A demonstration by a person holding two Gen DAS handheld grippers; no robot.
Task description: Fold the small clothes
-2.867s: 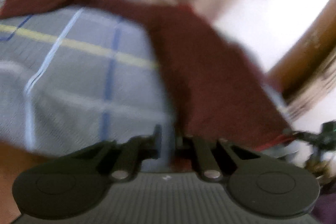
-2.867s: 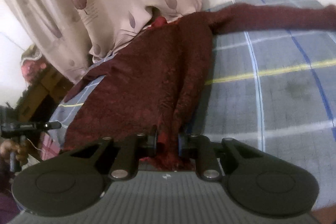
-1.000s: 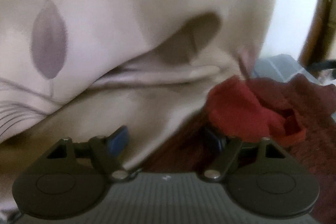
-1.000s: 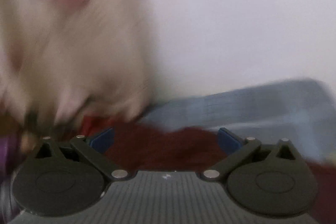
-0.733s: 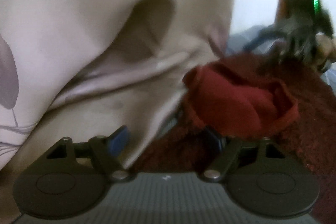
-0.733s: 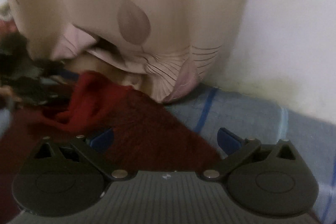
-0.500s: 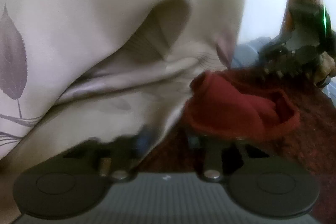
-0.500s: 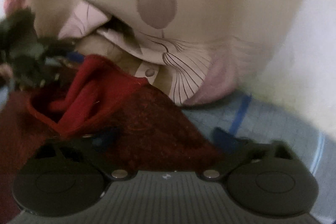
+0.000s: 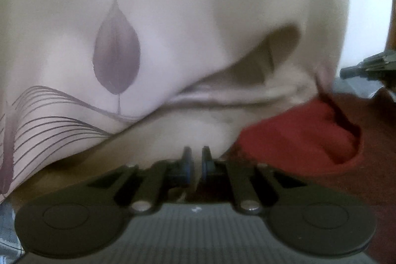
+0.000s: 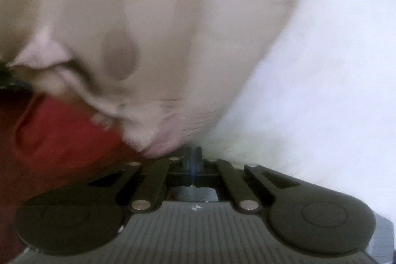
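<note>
left gripper: just been pinched nearly together, maybe on the maroon garment, can't tell | right gripper: just been snapped fully together, nothing seen held | curtain right behind

L gripper at bottom centre, jaws just closed to a thin slit; whether any cloth is pinched betw. them can't be told, tips partly hidden. Beige curtain w/ a purple-grey leaf print and thin curved lines fills most of the view, hanging just behind the tips. Dark red garment lies to the right, its brighter red collar bunched up beside the fingers. Other gripper pokes in at right edge, blurred.
</note>
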